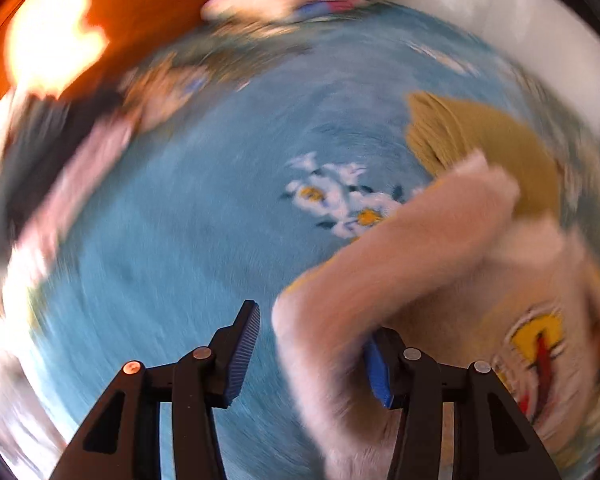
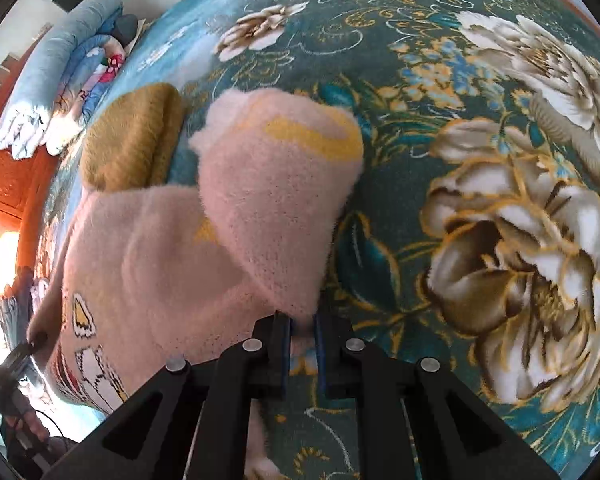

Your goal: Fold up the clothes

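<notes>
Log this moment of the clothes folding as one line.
right hand-held gripper: shut on pink sweater sleeve | left hand-held gripper: open, by sweater | mustard garment: folded

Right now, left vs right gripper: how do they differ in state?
The left gripper has its jaws wide apart; the right gripper has its jaws nearly closed.
The right gripper pinches a fold of the pink sweater; the left gripper holds nothing, though the sweater drapes against one pad.
The left wrist view is motion-blurred; the right wrist view is sharp.
Both have black fingers with blue pads, above the floral bedspread.
</notes>
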Available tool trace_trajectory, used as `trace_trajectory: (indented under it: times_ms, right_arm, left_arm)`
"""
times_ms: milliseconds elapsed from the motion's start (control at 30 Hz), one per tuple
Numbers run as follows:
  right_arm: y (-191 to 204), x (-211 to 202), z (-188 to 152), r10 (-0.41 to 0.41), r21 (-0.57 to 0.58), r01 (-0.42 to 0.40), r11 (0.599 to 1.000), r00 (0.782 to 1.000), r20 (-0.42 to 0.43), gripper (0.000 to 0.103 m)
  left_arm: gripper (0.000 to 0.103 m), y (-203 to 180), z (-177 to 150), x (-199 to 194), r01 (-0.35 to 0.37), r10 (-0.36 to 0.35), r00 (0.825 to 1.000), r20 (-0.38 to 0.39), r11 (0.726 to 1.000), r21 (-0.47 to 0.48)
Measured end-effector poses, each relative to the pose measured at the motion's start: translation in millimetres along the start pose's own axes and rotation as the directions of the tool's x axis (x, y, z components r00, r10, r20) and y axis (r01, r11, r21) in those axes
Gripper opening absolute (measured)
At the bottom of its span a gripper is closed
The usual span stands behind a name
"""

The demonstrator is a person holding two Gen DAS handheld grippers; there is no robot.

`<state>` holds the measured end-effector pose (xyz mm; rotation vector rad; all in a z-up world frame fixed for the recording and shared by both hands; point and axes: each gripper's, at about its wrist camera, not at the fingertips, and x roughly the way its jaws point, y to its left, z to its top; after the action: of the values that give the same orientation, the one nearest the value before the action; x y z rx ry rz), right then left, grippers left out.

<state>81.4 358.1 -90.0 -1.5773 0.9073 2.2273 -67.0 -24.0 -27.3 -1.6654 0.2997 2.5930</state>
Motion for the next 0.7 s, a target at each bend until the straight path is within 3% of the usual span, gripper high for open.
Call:
trace_trajectory:
  times_ms: [100, 133, 167, 267, 333, 400, 433, 467, 533, 600, 700]
  right_arm:
    - [0.7, -0.6, 0.6, -0.005, 0.002, 0.005, 1.000, 1.000, -0.005, 0.011]
    - [0.3, -1.4, 0.6, -0.002, 0.005, 0.002, 1.000, 1.000, -0.005, 0.011]
    - [-0.7, -2.2, 0.3, 0.002, 0.009, -0.002, 1.000, 1.000, -0.005, 0.011]
    - [-3.1, -3.8, -1.5, 0.013, 0.025, -0.013, 1.000, 1.000, -0.007, 0.011]
    - [-1.7, -2.0, -1.2, 0.010, 0.029, -0.010, 1.000, 1.000, -0.008, 0.011]
    - [0.9, -1.1, -0.4, 0.002, 0.026, -0.002, 1.000, 1.000, -0.006, 0.011]
    - [0.8, -1.8, 0.1, 0.002, 0.028, -0.002, 1.000, 1.000, -0.002, 0.011]
    - [-0.7, -3.3, -0.1, 0.008, 0.038, -0.008, 0.999, 1.000, 0.005, 0.011]
    - [-5.1, -5.7, -1.7, 0.028, 0.071, -0.029, 0.997, 0.999, 0.020, 0.011]
    - [-11.3, -4.5, -5.4, 0.044, 0.112, -0.047, 0.993, 0.999, 0.028, 0.019]
    - [-21.2, -1.5, -12.1, 0.059, 0.166, -0.060, 0.984, 0.998, 0.013, 0.025]
  left_arm:
    - [0.053, -26.8, 6.9, 4.9, -0.029, 0.027, 0.999, 0.017, 0.986, 0.165]
    - [0.052, -30.1, 8.8, 6.1, -0.015, 0.012, 1.000, 0.019, 0.984, 0.177]
    - [0.044, -30.0, 10.8, 6.0, 0.003, -0.007, 1.000, 0.022, 0.986, 0.166]
    - [0.019, -16.3, 13.7, -1.3, 0.033, -0.039, 0.998, 0.055, 0.994, 0.102]
    - [0.015, 1.9, 15.3, -7.3, 0.054, -0.057, 0.994, 0.089, 0.998, 0.027]
    - [0.014, 46.2, 15.4, -12.6, 0.123, -0.102, 0.987, 0.128, 0.978, -0.170]
    - [0.013, 78.1, 10.6, -12.2, 0.177, -0.137, 0.980, 0.145, 0.932, -0.317]
    - [0.013, 108.8, 3.5, -9.9, 0.229, -0.172, 0.971, 0.164, 0.860, -0.455]
    - [0.013, 159.2, -19.6, 5.2, 0.292, -0.238, 0.955, 0.175, 0.672, -0.680]
    - [0.013, 188.8, -46.1, 30.2, 0.294, -0.306, 0.941, 0.145, 0.524, -0.799]
    - [0.014, 201.8, -69.2, 53.9, 0.288, -0.390, 0.911, 0.133, 0.371, -0.883]
